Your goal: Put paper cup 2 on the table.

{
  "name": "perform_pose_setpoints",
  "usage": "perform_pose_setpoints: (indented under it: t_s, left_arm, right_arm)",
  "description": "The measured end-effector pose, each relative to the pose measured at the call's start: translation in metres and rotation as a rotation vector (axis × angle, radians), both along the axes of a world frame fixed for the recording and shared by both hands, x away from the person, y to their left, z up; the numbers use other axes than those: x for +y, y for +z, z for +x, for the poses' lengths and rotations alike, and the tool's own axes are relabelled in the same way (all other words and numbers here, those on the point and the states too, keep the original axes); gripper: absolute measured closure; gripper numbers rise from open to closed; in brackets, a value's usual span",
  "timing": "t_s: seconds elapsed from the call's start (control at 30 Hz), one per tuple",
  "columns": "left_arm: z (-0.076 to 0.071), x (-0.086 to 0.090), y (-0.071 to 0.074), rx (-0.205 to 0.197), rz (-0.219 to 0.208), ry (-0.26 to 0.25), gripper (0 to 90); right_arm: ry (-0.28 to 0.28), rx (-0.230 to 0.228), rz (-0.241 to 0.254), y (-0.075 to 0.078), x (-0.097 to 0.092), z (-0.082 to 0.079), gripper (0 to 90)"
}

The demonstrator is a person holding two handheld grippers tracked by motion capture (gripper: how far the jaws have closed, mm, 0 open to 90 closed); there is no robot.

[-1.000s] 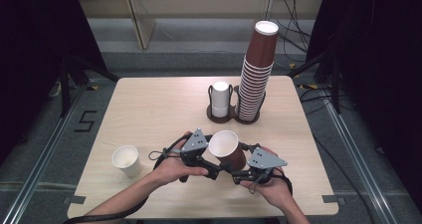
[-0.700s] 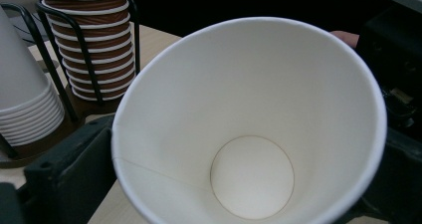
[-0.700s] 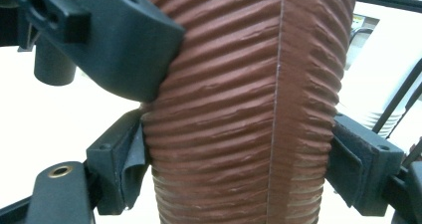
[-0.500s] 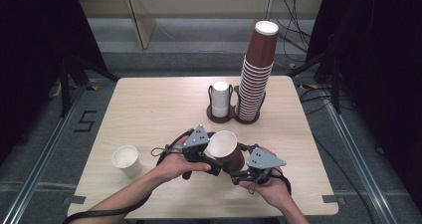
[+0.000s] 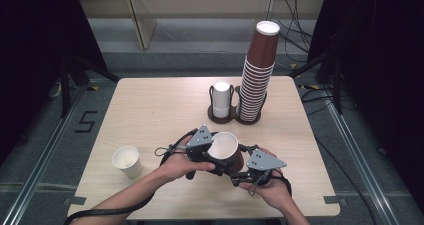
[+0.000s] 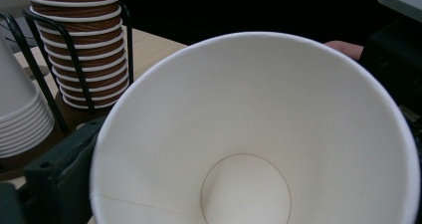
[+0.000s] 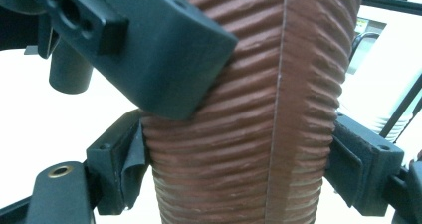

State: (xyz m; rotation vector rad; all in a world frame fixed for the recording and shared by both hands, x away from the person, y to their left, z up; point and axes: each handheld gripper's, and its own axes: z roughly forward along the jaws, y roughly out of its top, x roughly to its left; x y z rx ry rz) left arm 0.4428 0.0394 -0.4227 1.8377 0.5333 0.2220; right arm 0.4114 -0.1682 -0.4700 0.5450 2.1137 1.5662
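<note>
High view: brown cup (image 5: 226,150) held off the table (image 5: 150,105), over its near part, mouth tilted up and toward the left gripper (image 5: 214,159), with the right gripper (image 5: 241,171) at its lower wall. Well apart from the tall brown stack (image 5: 257,75), the short white stack (image 5: 221,100) in the holder, and the loose white cup (image 5: 126,160) at the left. Risk here, as a guess: pulling in two directions at once, tearing or buckling the rim; or dropping the cup onto the table if one hold slips.

Left gripper view: looks straight into the cup (image 6: 259,134). Clean white inside, round base, thin rolled rim, one side seam. One black jaw sits just outside the rim at lower left; the other is hidden, so cannot tell whether clamped. Brown stack (image 6: 79,45) and white stack (image 6: 20,109) stand behind.

Right gripper view: own jaws clamped on the cup (image 7: 249,134), one pad on each side of the narrow lower wall. Ribbed brown paper, vertical seam, ridges flattened and creased near the pads. Left gripper (image 7: 144,45) pushes on the wall higher up. Likely trouble: too hard a squeeze, crushing thin paper; too light, and the tapered wall slides out.
</note>
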Motion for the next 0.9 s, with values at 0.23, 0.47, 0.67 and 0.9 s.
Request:
perform_pose_setpoints:
  t_s: [0.23,0.47,0.67,0.9]
  left_arm:
    - [-0.002,0.0,0.001,-0.04,0.002,-0.01,3.9]
    - [-0.008,-0.001,0.001,-0.09,0.056,-0.007,6.2]
    - [-0.012,0.005,0.005,-0.123,0.079,0.032,6.6]
    - [-0.016,0.023,0.009,-0.147,0.121,0.125,6.4]
  right_arm:
    - [0.006,-0.012,-0.007,0.0,0.001,0.0,18.7]
    - [0.01,0.032,-0.015,-0.001,0.004,0.0,13.9]
    - [-0.008,0.067,-0.024,-0.004,0.005,0.0,5.0]
    - [-0.027,0.07,-0.054,-0.007,-0.007,0.0,4.1]
